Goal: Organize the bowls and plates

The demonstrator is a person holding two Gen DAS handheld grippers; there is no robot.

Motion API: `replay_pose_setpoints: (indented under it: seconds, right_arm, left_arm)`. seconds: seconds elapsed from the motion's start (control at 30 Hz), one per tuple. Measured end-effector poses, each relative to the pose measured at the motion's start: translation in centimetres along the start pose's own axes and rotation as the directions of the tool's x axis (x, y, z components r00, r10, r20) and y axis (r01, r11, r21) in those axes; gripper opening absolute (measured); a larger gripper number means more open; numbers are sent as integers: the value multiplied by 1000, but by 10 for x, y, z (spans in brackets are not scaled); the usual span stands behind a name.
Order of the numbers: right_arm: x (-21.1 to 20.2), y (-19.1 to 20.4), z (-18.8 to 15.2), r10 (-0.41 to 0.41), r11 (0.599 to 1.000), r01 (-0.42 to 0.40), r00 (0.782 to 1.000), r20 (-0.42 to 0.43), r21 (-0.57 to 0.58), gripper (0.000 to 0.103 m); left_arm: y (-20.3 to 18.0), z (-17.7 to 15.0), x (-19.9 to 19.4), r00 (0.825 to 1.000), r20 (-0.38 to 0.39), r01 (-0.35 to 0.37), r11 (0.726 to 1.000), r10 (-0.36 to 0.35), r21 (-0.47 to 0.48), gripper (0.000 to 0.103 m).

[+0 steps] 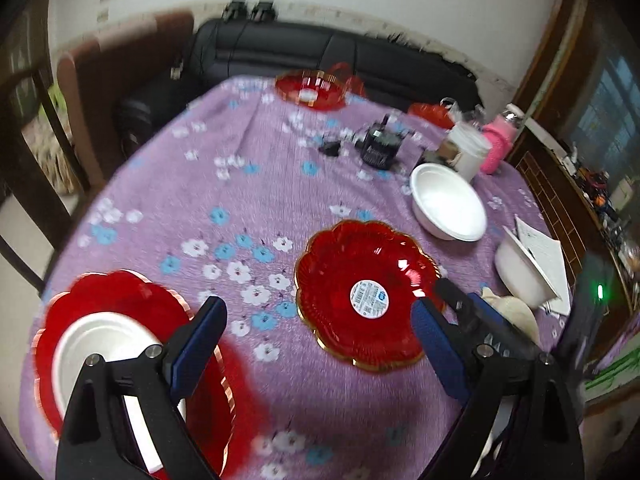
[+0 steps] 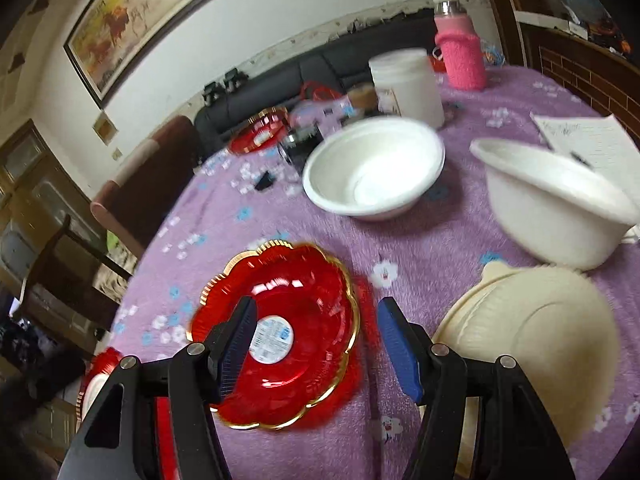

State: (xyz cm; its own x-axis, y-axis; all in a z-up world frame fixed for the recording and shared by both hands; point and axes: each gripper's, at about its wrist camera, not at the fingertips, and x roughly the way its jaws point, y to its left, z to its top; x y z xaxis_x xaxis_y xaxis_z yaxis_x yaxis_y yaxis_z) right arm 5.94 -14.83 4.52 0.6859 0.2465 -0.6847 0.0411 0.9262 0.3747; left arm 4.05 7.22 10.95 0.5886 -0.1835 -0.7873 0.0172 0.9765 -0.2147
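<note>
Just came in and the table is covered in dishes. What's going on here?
A person is sorting plates and bowls on the purple flowered tablecloth with a claw in each hand. Both claws are open and hold nothing. The right claw hovers over the red plate with a sticker. The left claw is between that plate and another red plate holding a white bowl. Two white bowls and a cream plate lie loose.
</note>
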Motion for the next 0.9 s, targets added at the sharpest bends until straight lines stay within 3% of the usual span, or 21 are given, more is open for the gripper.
replay_pose_setpoints:
  seconds: [0.2, 0.4, 0.53, 0.7, 0.83, 0.9]
  right_arm:
    - [8, 10, -6, -22, 994, 23, 1000, 17, -104, 66]
    - [17, 20, -10, -47, 980, 52, 998, 32, -190, 67]
    - [23, 28, -14, -65, 970, 69, 998, 25, -232, 66]
    - [30, 33, -21, -82, 960, 81, 997, 7, -269, 67]
    - [38, 34, -24, -35, 964, 18, 998, -60, -264, 67]
    - [43, 27, -23, 2, 974, -28, 993, -115, -226, 67]
  left_arm:
    - [-8, 18, 67, 992, -118, -47, 999, 46, -6, 93]
    - [3, 18, 110, 977, -202, -81, 993, 62, -88, 93]
    - [10, 14, 126, 967, -249, -91, 988, 58, -122, 93]
    - [5, 15, 128, 966, -247, -101, 989, 71, -111, 93]
    - [2, 15, 129, 965, -251, -102, 991, 76, -90, 91]
    - [0, 16, 131, 964, -252, -106, 992, 85, -71, 78]
